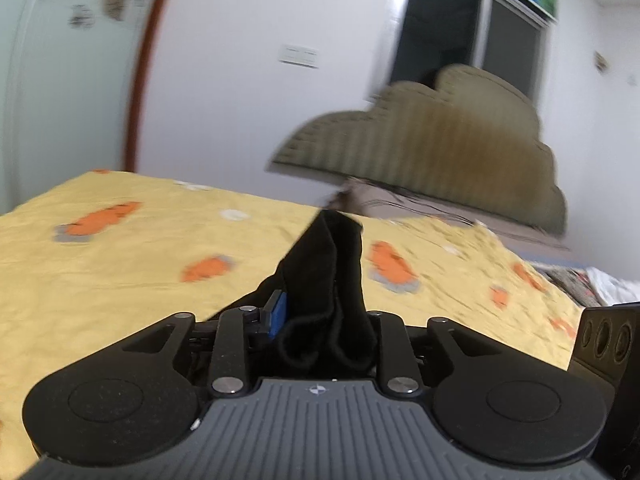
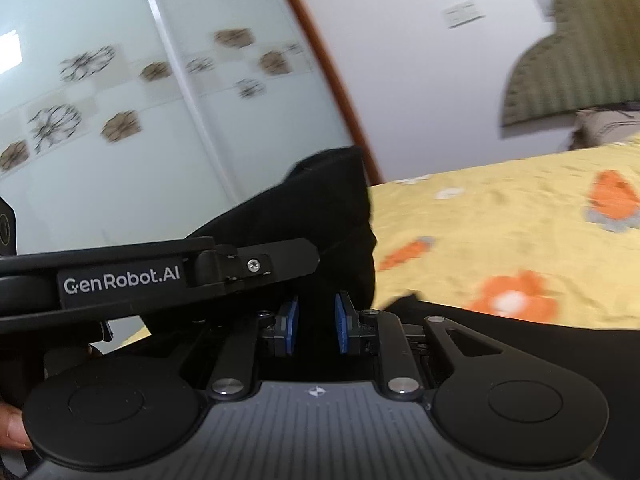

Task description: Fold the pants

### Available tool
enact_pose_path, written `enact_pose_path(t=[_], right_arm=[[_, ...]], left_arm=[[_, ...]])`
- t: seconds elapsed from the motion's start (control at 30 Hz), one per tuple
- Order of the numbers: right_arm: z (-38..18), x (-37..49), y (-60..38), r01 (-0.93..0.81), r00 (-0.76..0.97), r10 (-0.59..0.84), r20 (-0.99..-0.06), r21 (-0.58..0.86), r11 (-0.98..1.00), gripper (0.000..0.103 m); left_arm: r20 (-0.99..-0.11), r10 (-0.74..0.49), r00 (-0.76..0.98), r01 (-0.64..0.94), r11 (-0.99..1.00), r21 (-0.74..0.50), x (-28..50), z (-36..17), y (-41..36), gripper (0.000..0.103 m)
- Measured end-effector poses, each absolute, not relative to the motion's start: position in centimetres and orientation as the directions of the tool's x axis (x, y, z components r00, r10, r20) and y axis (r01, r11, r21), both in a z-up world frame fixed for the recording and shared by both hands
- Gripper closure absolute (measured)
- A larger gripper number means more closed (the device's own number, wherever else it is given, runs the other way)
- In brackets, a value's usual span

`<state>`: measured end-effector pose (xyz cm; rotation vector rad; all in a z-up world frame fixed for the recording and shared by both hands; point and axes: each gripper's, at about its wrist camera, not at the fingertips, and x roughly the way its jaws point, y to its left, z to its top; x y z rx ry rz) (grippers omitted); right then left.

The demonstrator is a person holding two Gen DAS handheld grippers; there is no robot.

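A: Where are the black, soft knit pants (image 1: 332,280) right now?

B: Bunched between the left gripper (image 1: 320,320) fingers, standing up and running straight ahead from them, above the yellow bedspread with orange print (image 1: 140,272). The cloth fills the gap, one blue pad (image 1: 279,312) is just visible against it, and a rolled hem curls at the base. I read that as a grip on the fabric, though a loose one.

A: And the right gripper (image 2: 316,324)?

B: Its blue pads (image 2: 342,322) stand a little apart with dark cloth between and beyond them. Whether they actually pinch it, I cannot tell. More black fabric trails off to the right, lying on the bed.

A: So which way does the garment lie?

B: Its long axis seems to run forward from the left fingers, away toward the quilted olive headboard (image 1: 440,148). The left gripper crosses the right camera's view, so the two are close together, both at the same end of the pants.

A: How does the cloth look?

B: Limp, doubled into thick folds, matte. Everything is blurred, so seams are unreadable.
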<state>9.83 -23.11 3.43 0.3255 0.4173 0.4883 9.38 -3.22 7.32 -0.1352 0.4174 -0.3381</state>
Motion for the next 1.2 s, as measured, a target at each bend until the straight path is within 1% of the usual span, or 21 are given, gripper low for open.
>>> enact_pose_path(t=[0.23,0.4,0.5,0.67,0.73,0.77,0.8,0.83,0.87,0.9,0.97,1.0,1.03,1.1,1.13,1.2], right_arm=[[1.2,7.3,-31.3,-0.238,0.854,0.413,-0.316,0.468,0.851,0.084],[-1.0,6.2,-36.1,-0.118,0.872,0.331,-0.361,0.501,0.857,0.084],[-2.3,6.2,-38.3,-0.046,0.869,0.294,-0.399,0.525,0.85,0.084],[-3.5,6.1,-40.3,0.033,0.857,0.239,-0.456,0.511,0.859,0.084],[-3.9,6.0,-40.7,0.065,0.85,0.208,-0.485,0.487,0.871,0.083],[-4.1,5.9,-40.9,0.074,0.847,0.199,-0.493,0.479,0.875,0.083],[-4.2,5.7,-41.1,0.077,0.846,0.194,-0.496,0.474,0.877,0.083],[-4.2,5.4,-41.2,0.086,0.847,0.182,-0.499,0.466,0.881,0.083],[-4.0,5.0,-41.5,0.111,0.854,0.142,-0.5,0.442,0.89,0.08],[-3.7,4.6,-41.9,0.164,0.855,0.064,-0.515,0.386,0.908,0.073],[-3.1,4.0,-42.6,0.268,0.845,-0.086,-0.529,0.278,0.923,0.069],[-2.7,3.7,-43.2,0.306,0.846,-0.136,-0.516,0.261,0.915,0.067],[-2.2,3.5,-43.9,0.311,0.855,-0.137,-0.5,0.283,0.907,0.067],[-1.5,3.8,-45.1,0.244,0.888,-0.044,-0.459,0.386,0.89,0.065],[-1.3,4.3,-45.4,0.192,0.901,0.022,-0.434,0.443,0.875,0.064],[-1.3,5.9,-45.5,0.103,0.903,0.144,-0.404,0.529,0.842,0.062]], left_arm=[[-0.412,-0.473,0.779,0.439,0.88,-0.181,9.6,5.0,-11.8,0.068],[-0.457,-0.523,0.719,0.503,0.846,-0.177,10.4,2.4,-16.3,0.067],[-0.499,-0.543,0.675,0.514,0.832,-0.211,11.2,1.0,-18.0,0.067],[-0.541,-0.562,0.626,0.541,0.812,-0.219,12.2,-0.7,-20.0,0.066],[-0.555,-0.585,0.59,0.557,0.794,-0.244,12.5,-1.2,-20.3,0.063],[-0.56,-0.601,0.571,0.562,0.783,-0.268,12.6,-1.2,-20.1,0.058],[-0.563,-0.618,0.548,0.566,0.77,-0.294,12.7,-1.0,-19.7,0.051],[-0.568,-0.646,0.51,0.574,0.748,-0.334,12.8,-0.8,-19.1,0.047],[-0.569,-0.679,0.464,0.578,0.719,-0.386,12.9,-0.6,-18.5,0.038],[-0.566,-0.711,0.418,0.57,0.69,-0.446,13.2,-0.4,-17.6,0.033],[-0.552,-0.75,0.365,0.539,0.654,-0.531,13.7,0.2,-15.6,0.033],[-0.546,-0.751,0.371,0.529,0.654,-0.541,14.0,0.6,-14.5,0.031],[-0.55,-0.732,0.402,0.518,0.677,-0.523,14.3,1.2,-13.4,0.031],[-0.576,-0.636,0.514,0.471,0.77,-0.43,15.4,2.2,-11.3,0.03],[-0.588,-0.569,0.575,0.439,0.821,-0.365,16.1,2.6,-10.4,0.03],[-0.624,-0.448,0.64,0.378,0.891,-0.252,17.7,2.9,-9.1,0.029]])
